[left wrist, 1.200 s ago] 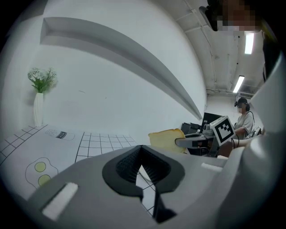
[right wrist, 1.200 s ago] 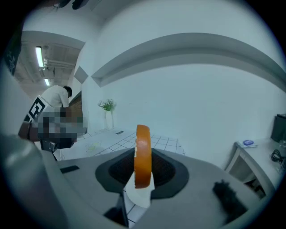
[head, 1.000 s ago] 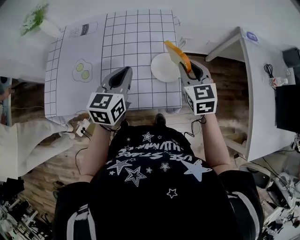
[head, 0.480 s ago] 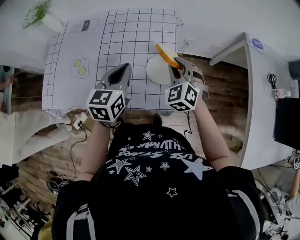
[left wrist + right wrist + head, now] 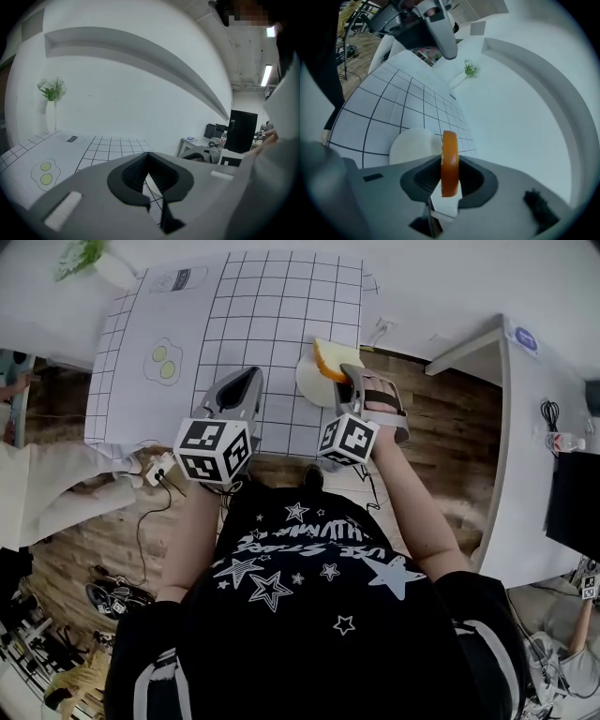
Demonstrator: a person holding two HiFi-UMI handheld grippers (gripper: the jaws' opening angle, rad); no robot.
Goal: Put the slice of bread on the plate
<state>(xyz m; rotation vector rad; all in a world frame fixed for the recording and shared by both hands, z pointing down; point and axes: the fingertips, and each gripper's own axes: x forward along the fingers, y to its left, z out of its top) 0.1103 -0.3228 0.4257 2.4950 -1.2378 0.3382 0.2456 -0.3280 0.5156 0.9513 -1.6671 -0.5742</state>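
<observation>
A slice of bread [image 5: 333, 356] with an orange crust is clamped in my right gripper [image 5: 349, 382], which is shut on it. The slice hangs just over the far right rim of the white plate [image 5: 307, 382] on the gridded mat. In the right gripper view the bread [image 5: 450, 154] shows edge-on between the pads, with the plate [image 5: 412, 146] below and to the left of it. My left gripper [image 5: 246, 381] hovers over the mat left of the plate. In the left gripper view its jaws [image 5: 147, 154] meet at the tips with nothing in them.
A fried-egg print [image 5: 164, 362] lies on the mat's left side, and a vase of flowers [image 5: 89, 259] stands at the far left corner. A white side table [image 5: 525, 427] stands to the right. A cable plug [image 5: 155, 470] and another person's sleeve [image 5: 47, 493] are at the near left.
My right gripper has rolled and sunk toward the plate, bringing the bread down from a raised, upright pose to low over the plate's rim. The left gripper has hardly moved.
</observation>
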